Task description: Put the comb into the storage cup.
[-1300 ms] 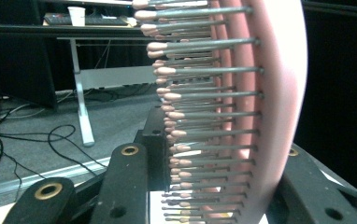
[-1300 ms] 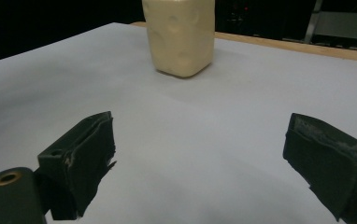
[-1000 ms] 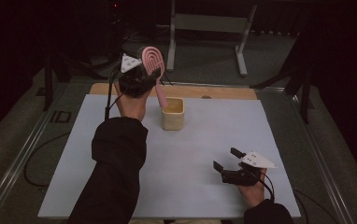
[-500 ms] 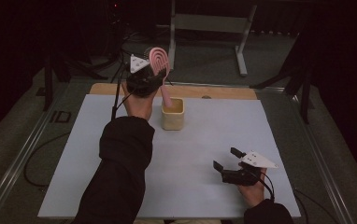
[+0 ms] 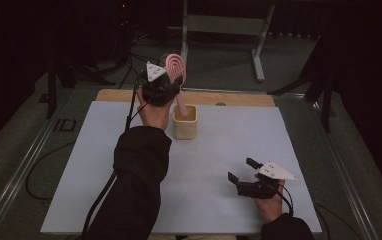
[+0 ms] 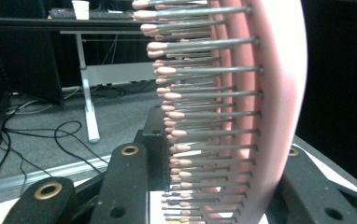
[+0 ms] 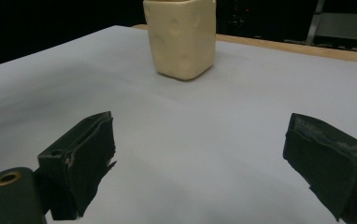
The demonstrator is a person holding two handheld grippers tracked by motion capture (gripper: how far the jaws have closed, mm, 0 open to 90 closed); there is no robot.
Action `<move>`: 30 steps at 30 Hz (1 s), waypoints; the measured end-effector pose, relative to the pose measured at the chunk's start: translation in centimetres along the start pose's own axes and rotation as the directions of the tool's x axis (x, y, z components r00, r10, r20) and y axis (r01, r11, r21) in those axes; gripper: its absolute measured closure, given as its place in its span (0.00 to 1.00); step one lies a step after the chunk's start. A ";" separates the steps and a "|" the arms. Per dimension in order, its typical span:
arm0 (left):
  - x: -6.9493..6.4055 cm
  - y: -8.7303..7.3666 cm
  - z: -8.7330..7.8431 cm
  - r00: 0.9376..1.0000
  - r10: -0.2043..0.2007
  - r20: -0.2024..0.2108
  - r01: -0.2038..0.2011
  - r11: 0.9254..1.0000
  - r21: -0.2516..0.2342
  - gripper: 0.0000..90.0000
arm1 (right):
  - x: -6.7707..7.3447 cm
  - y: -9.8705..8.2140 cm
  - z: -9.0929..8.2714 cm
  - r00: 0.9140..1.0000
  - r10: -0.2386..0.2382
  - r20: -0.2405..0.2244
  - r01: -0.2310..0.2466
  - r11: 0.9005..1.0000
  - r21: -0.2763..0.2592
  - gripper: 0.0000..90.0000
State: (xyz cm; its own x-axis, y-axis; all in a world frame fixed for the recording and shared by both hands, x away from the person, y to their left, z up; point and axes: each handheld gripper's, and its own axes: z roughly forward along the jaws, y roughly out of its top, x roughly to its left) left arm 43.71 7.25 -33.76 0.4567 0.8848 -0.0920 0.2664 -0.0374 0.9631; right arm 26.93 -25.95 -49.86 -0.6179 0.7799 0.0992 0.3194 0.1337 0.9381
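Honestly, the worry here is the cup (image 5: 185, 122) going over. The left gripper (image 5: 171, 85) is clamped on the head of a pink hairbrush (image 5: 175, 67), bristles (image 6: 200, 116) facing sideways, with the handle (image 5: 181, 103) angled down into the cream cup's mouth. That cup looks light and narrow, and nothing steadies it: if the handle catches the rim or pushes against the inner wall on the way in, the cup could tip or skid toward the wooden strip (image 5: 239, 98) at the far edge of the desk (image 5: 79, 165). Letting go too high could also leave the top-heavy brush leaning and pulling the cup over.

The right gripper (image 5: 244, 171) sits well apart near the front right of the white sheet, jaws spread and grasping nothing, facing the cup. Between them the desk lies bare, so it has open room to come across and brace the cup. The cup stands toward the back, near the far edge, with less margin there than on any other side.
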 end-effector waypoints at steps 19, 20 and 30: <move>-0.7 -1.0 0.9 1.000 0.008 0.000 -0.008 1.000 0.018 0.72 | 0.0 0.0 0.0 1.000 0.003 -0.002 -0.003 1.000 0.000 0.10; -0.7 -1.0 0.9 1.000 0.008 0.000 -0.008 1.000 0.018 0.72 | 0.0 0.0 0.0 1.000 0.003 -0.002 -0.003 1.000 0.000 0.10; -1.2 -1.7 1.5 1.000 0.002 0.006 -0.002 1.000 0.026 0.72 | 0.0 0.0 0.0 1.000 0.004 -0.003 -0.004 1.000 0.000 0.10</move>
State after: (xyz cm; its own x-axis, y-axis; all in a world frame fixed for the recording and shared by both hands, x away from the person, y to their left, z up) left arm 44.04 5.56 -35.63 0.4626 0.8818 -0.0916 0.2877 -0.0516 0.9563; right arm 26.92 -25.93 -49.86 -0.6191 0.7784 0.1038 0.3214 0.1305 0.9379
